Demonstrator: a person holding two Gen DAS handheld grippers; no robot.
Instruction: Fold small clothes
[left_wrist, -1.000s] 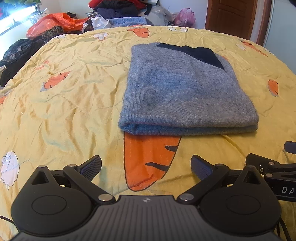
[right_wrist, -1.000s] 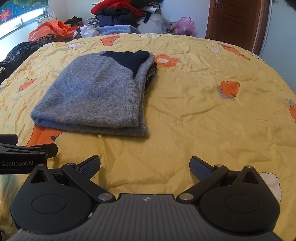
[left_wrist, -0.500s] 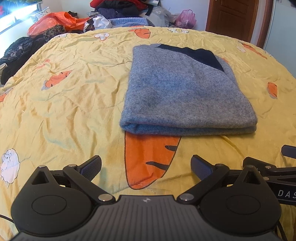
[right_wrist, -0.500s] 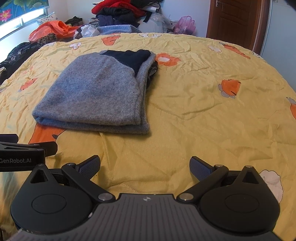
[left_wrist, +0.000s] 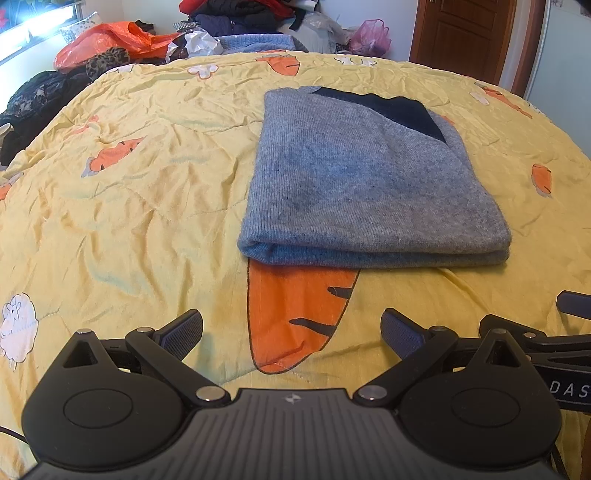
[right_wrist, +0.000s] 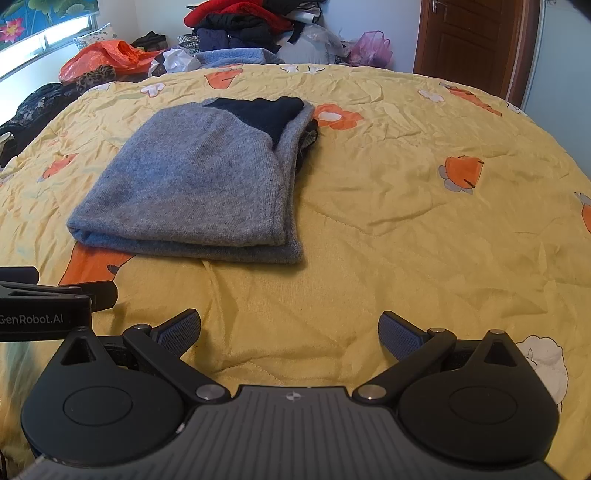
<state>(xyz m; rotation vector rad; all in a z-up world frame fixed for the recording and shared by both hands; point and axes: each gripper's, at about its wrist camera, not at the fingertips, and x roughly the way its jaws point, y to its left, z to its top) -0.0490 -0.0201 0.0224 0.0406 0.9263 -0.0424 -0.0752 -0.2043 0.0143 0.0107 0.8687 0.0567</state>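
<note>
A folded grey sweater (left_wrist: 373, 184) (dark patch at its far edge) is lying on the yellow bedspread (left_wrist: 129, 206). The left gripper (left_wrist: 291, 332) and right gripper (right_wrist: 290, 330) are being held spread wide, empty, near the sweater's near edge.

Right gripper (right_wrist: 289, 332) hovers over yellow quilt (right_wrist: 388, 229) near its front edge, jaws wide apart, holding nothing. Folded grey sweater (right_wrist: 192, 192), dark patch at its far end, lies flat left of centre. Left gripper (right_wrist: 55, 306) pokes in at left. Clothes pile (right_wrist: 240, 26) beyond far edge.
</note>
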